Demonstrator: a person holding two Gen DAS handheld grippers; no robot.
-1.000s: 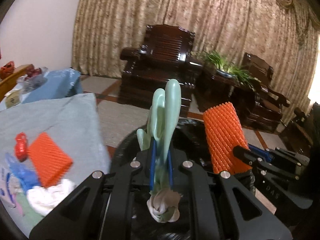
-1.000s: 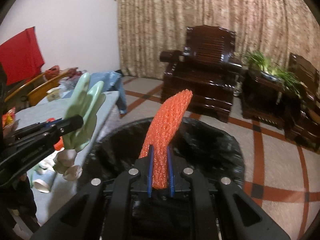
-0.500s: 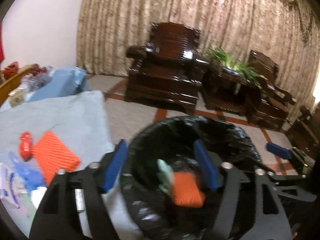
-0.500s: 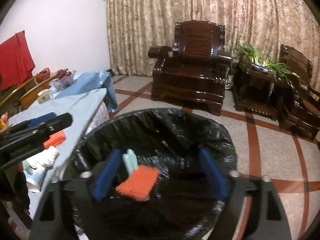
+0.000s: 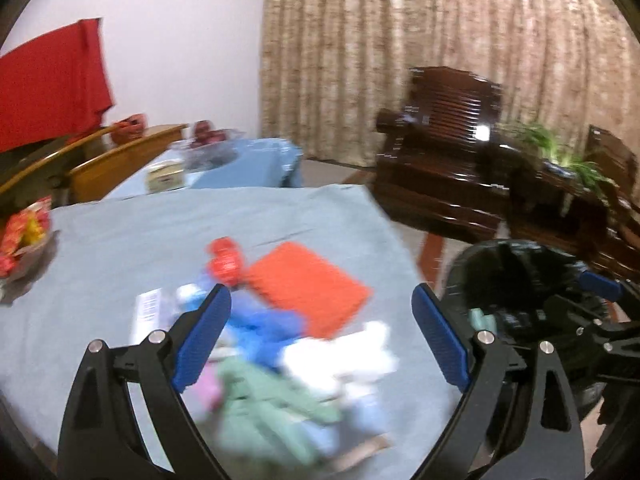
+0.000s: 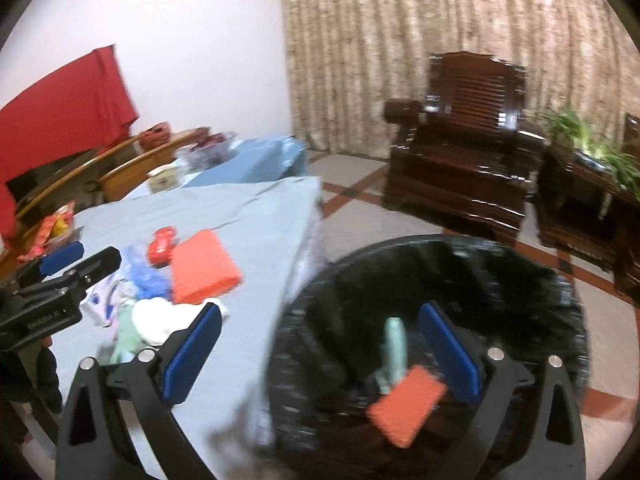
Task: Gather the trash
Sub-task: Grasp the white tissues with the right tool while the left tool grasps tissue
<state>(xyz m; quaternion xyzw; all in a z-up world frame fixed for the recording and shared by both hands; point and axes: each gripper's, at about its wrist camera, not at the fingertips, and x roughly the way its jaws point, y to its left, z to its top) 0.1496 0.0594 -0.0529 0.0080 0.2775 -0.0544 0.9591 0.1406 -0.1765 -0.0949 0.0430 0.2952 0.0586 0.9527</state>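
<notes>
My left gripper [image 5: 320, 332] is open and empty above a pile of trash on the blue-grey tablecloth [image 5: 120, 248]: an orange foam pad [image 5: 308, 288], a red crumpled wrapper [image 5: 224, 260], blue plastic [image 5: 264, 328], white tissue [image 5: 340, 360] and a green glove [image 5: 272, 412]. My right gripper [image 6: 316, 348] is open and empty over the rim of the black-lined trash bin [image 6: 520, 280]. An orange foam pad [image 6: 408, 404] and a green glove [image 6: 394, 344] lie inside the bin. The left gripper [image 6: 60, 272] shows at the left of the right wrist view.
Dark wooden armchairs [image 5: 444, 168] and a plant stand [image 6: 592, 200] are beyond the bin. A snack bag [image 5: 24, 236], a box [image 5: 166, 176] and wooden chairs [image 5: 120, 160] are at the table's far side. The bin [image 5: 520, 280] stands off the table's right edge.
Both grippers opened and dropped the green glove and orange foam pad into the bin. Both then swung left; the left gripper now faces the trash pile on the table.
</notes>
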